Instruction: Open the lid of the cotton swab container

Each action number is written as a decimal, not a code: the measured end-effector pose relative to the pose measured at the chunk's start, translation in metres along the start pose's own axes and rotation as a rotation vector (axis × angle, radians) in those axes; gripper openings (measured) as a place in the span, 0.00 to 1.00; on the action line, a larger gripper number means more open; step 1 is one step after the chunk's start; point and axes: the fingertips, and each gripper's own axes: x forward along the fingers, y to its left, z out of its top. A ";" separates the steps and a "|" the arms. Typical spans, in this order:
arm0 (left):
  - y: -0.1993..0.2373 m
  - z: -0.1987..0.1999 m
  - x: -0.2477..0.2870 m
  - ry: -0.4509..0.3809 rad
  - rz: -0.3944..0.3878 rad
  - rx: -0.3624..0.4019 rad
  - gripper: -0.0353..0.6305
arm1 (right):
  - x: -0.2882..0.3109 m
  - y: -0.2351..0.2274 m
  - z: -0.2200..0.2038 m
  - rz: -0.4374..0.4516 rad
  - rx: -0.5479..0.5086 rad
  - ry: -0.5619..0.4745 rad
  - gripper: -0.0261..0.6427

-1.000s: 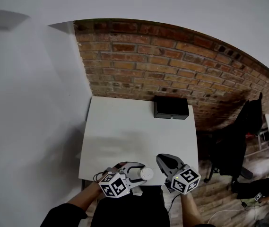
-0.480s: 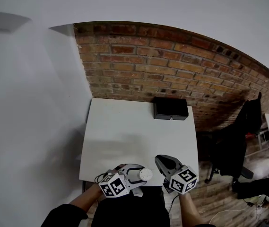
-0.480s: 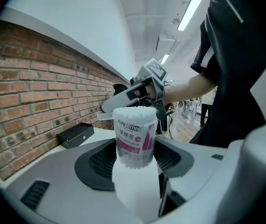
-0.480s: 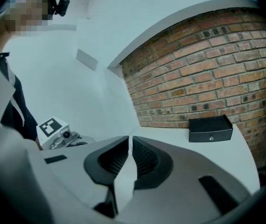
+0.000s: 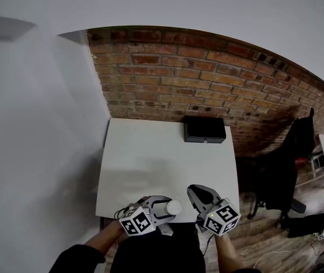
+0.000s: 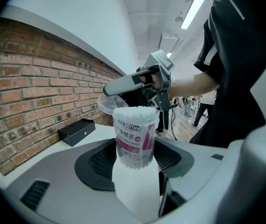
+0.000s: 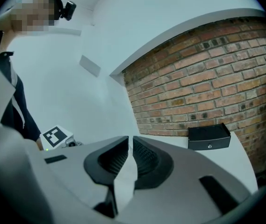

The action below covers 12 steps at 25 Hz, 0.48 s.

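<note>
We are clasping the light, crushable container [image 6: 133, 136] mid-body in the left hand-held gripper [image 5: 163, 205], and pinching its flimsy lid [image 6: 110, 104] in the right hand-held gripper [image 7: 129, 148].

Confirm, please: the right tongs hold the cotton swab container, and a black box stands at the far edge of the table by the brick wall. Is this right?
Not quite: the left tongs hold the cotton swab container, as the left gripper view shows. The black box does stand at the far edge of the table by the brick wall.

Office-like workspace: brick wall [image 5: 207, 73], desk [image 5: 150, 158], chair [image 5: 290, 158]
</note>
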 end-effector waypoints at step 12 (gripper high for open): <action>0.005 -0.006 0.000 0.030 0.031 -0.012 0.44 | -0.015 -0.001 0.018 -0.004 0.065 -0.077 0.10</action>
